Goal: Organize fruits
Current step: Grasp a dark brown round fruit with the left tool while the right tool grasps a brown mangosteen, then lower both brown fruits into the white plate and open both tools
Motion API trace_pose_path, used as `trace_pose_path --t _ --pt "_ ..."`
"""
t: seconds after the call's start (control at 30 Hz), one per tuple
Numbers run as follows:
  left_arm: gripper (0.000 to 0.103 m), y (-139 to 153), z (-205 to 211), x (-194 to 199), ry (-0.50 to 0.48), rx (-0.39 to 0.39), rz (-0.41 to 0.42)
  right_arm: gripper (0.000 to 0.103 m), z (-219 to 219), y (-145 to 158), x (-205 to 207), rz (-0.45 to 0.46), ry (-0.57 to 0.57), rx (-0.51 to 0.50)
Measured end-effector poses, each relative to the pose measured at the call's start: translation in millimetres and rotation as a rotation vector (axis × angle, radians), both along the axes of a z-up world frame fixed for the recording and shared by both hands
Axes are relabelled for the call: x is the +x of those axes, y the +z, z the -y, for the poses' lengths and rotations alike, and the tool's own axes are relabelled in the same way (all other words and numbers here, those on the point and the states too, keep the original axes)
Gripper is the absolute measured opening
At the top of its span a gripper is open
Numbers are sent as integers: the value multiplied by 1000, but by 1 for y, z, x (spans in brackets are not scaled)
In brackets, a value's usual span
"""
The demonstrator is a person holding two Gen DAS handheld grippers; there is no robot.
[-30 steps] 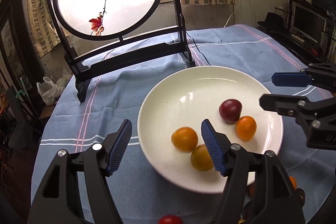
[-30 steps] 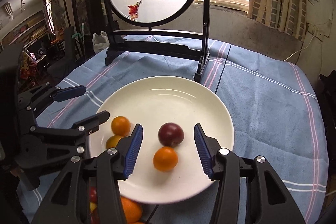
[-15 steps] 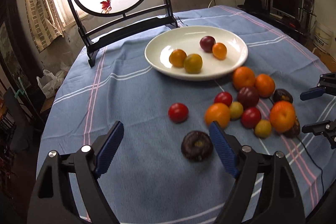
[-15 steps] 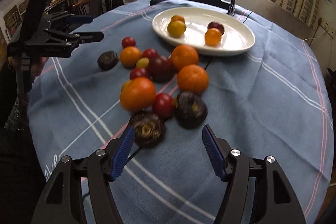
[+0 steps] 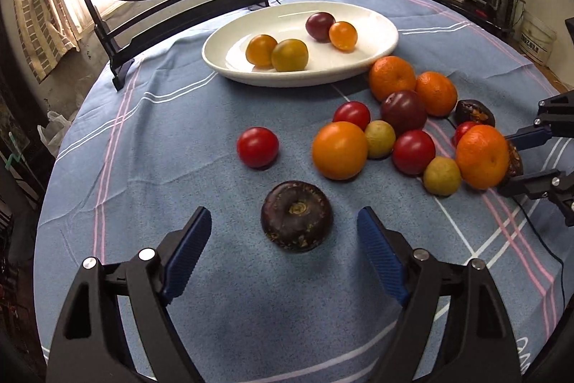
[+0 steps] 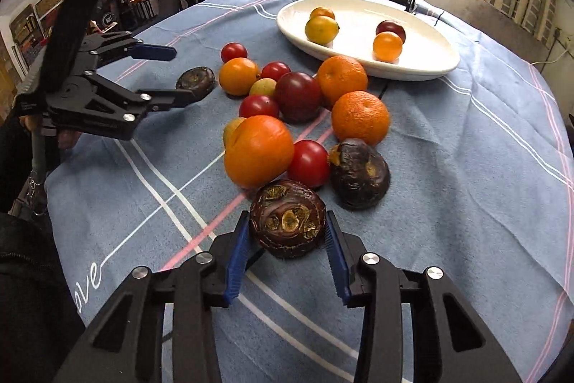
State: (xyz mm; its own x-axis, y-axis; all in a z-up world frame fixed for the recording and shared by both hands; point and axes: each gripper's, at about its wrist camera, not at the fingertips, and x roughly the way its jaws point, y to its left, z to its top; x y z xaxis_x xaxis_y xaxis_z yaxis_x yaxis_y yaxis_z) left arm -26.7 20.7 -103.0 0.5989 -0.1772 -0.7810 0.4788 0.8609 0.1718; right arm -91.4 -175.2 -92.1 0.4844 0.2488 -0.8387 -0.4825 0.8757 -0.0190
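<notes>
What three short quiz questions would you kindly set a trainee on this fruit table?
1. How many fruits lie on the plate?
2. True or false: the left tongs grip a tomato.
3. What sits between the fingers of the right tongs? A) an orange B) a dark fruit C) a tomato

Key: 1. Four. 2. False: they are open and hold nothing. 3. B.
</notes>
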Motion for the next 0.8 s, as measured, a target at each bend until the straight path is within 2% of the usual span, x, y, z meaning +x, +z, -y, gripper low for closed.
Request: trace_pose_path --t 0.1,0.17,0.27,0.43,0.63,0.8 --pt "76 -5 5 5 -16 -8 -34 40 10 11 -5 26 -19 16" --pt "58 -7 7 7 -23 -21 -70 40 15 18 -6 41 -27 27" --pt "43 -6 6 5 -21 -36 -83 40 17 23 -8 59 -30 36" --pt "42 11 2 -2 -17 -65 -63 40 16 29 -11 82 -21 45" --pt "42 57 8 -3 -27 -103 57 40 15 55 1 170 -22 52" --pt "42 94 24 23 22 -139 151 40 12 87 29 281 -54 72"
